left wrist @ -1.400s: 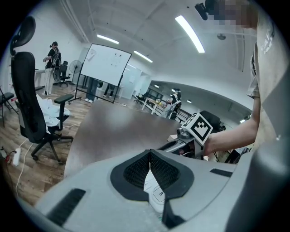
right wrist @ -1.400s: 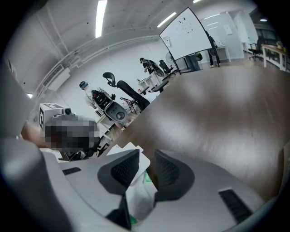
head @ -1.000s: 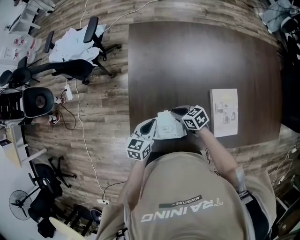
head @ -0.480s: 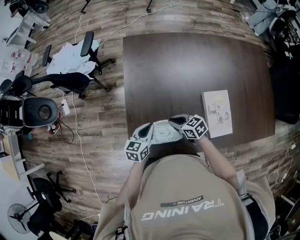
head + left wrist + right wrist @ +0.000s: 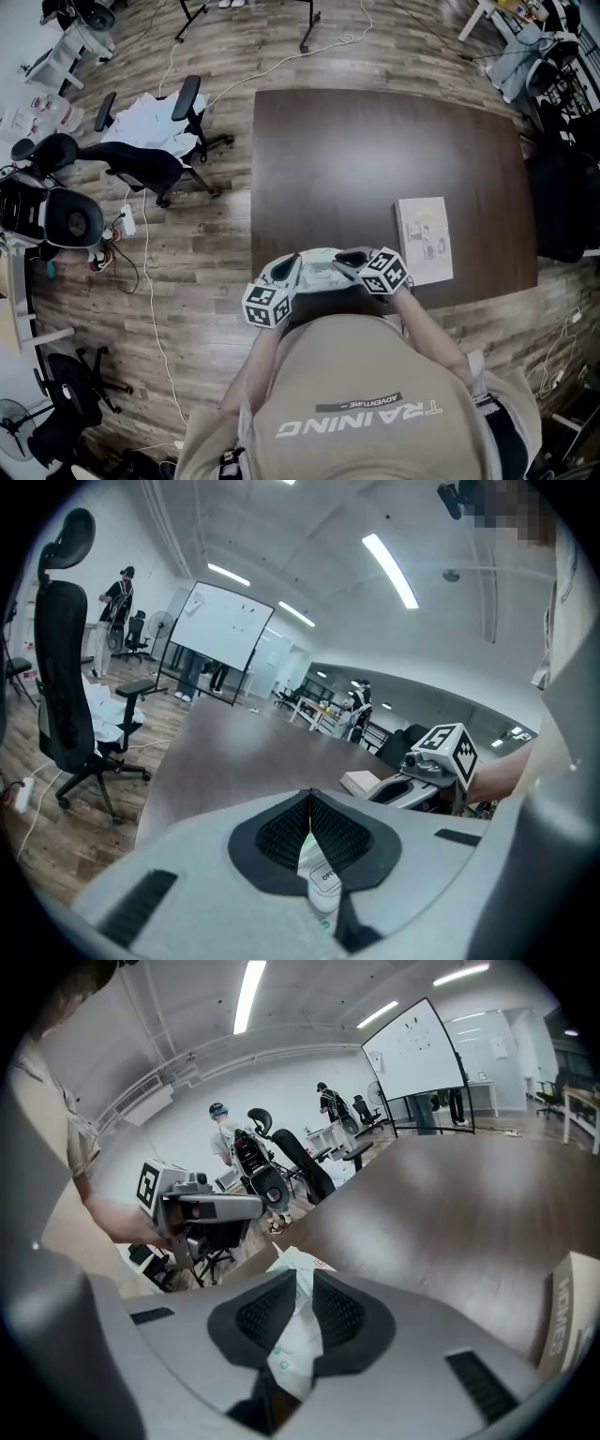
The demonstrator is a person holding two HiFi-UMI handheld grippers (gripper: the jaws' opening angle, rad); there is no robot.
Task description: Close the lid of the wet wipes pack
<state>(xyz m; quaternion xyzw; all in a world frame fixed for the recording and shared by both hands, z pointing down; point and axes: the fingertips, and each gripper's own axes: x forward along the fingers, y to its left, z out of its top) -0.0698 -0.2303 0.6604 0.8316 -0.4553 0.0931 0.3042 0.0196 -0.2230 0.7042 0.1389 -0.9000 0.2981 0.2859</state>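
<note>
The white wet wipes pack (image 5: 320, 266) is held at the near edge of the dark table (image 5: 375, 159), between both grippers. My left gripper (image 5: 289, 273) grips its left end; in the left gripper view the pack (image 5: 319, 869) is pinched between the shut jaws. My right gripper (image 5: 345, 261) holds the right end, and the right gripper view shows the pack (image 5: 292, 1335) squeezed between its black pads (image 5: 339, 1313). The lid cannot be made out in any view.
A thin book or booklet (image 5: 424, 240) lies on the table to the right of the pack. Office chairs (image 5: 155, 155) stand on the wood floor to the left. Cables run across the floor.
The head camera has shifted, so the table sits lower and more of the far floor shows. Both grippers stay on the pack at the table's near edge.
</note>
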